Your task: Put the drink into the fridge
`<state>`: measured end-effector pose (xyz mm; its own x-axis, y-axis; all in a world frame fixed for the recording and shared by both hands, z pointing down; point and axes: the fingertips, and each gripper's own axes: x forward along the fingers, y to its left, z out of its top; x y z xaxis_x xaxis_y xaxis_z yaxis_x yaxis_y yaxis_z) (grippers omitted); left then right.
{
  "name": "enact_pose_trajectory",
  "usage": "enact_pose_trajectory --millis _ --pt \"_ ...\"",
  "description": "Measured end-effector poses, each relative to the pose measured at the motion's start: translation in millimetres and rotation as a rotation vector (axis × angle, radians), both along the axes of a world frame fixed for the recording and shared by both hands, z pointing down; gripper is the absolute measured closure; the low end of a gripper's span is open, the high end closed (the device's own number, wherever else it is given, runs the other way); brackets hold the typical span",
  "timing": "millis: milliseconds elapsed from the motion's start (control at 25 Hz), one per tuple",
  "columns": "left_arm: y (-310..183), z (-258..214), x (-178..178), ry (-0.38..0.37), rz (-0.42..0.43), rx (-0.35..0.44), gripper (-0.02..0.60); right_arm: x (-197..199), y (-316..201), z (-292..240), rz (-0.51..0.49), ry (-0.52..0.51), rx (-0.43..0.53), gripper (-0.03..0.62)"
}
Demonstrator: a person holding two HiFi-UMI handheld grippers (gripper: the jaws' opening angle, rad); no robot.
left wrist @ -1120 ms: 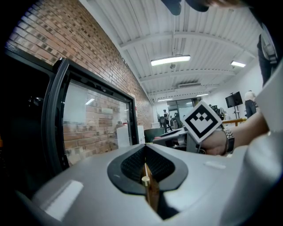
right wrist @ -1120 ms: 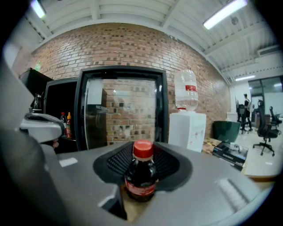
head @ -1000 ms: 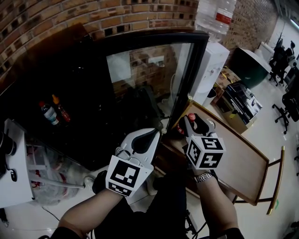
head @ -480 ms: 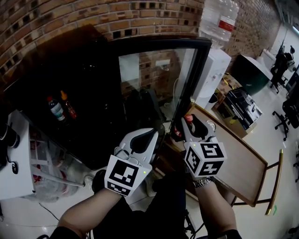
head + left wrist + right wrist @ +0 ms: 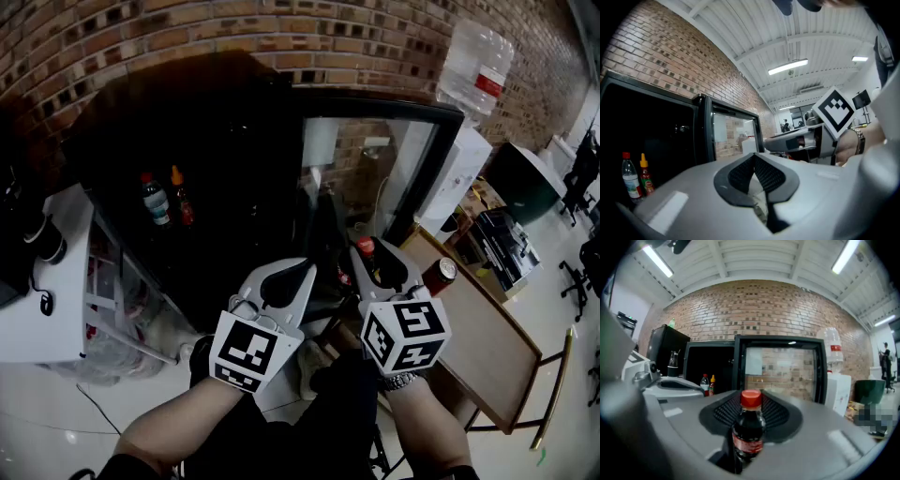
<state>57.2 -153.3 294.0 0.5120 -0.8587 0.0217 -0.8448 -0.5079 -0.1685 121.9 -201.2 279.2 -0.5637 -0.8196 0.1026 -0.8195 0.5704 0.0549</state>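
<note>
The left gripper [image 5: 753, 159] has its ribbed pads pressed together at the tips, with nothing between them. The right gripper [image 5: 751, 403] is clamped on a cola bottle [image 5: 748, 434], which stands upright between the pads, red cap uppermost, dark liquid and red label visible below. In the head view both grippers sit side by side at the lower centre, left and right close together but apart. The fridge [image 5: 220, 141], a black cabinet with a dark interior, lies at 11 o'clock from the grippers. Its glass door [image 5: 370, 173] stands swung open at 12 o'clock. Inside the fridge, at 10 o'clock, a clear drink bottle [image 5: 155, 199] and a sauce bottle [image 5: 180, 197] stand upright, just beside each other. A can [image 5: 438, 276] stands on a wooden table [image 5: 492, 347] at 3 o'clock of the right gripper. A water dispenser [image 5: 459, 173] stands at 1 o'clock against the brick wall [image 5: 187, 33].
</note>
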Motion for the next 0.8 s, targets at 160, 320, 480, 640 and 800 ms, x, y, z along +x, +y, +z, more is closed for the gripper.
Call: enact_pose_trajectory --millis 160,320,480,640,800 --pt "7.5 -1.1 -31.9 0.002 -0.056 0.006 0.577 -39.9 10.2 -0.6 -0.074 0.003 0.006 0.459" --pt "14.3 0.0 -65.1 0.005 -0.112 0.008 0.577 -80.5 18.3 -1.0 -0.146 0.006 0.012 0.459" --pt "16.8 0.9 -97.9 0.011 -0.164 0.003 0.577 -118.9 20.9 -1.8 -0.207 0.008 0.013 0.459" --pt "17.2 5.4 -129.6 0.015 -0.208 -0.005 0.577 -155.7 18.8 0.9 -0.252 0.01 0.008 0.459" --pt "14.1 10.9 -157.1 0.022 -0.242 -0.019 0.577 -188.3 12.7 3.7 -0.284 0.011 -0.001 0.459"
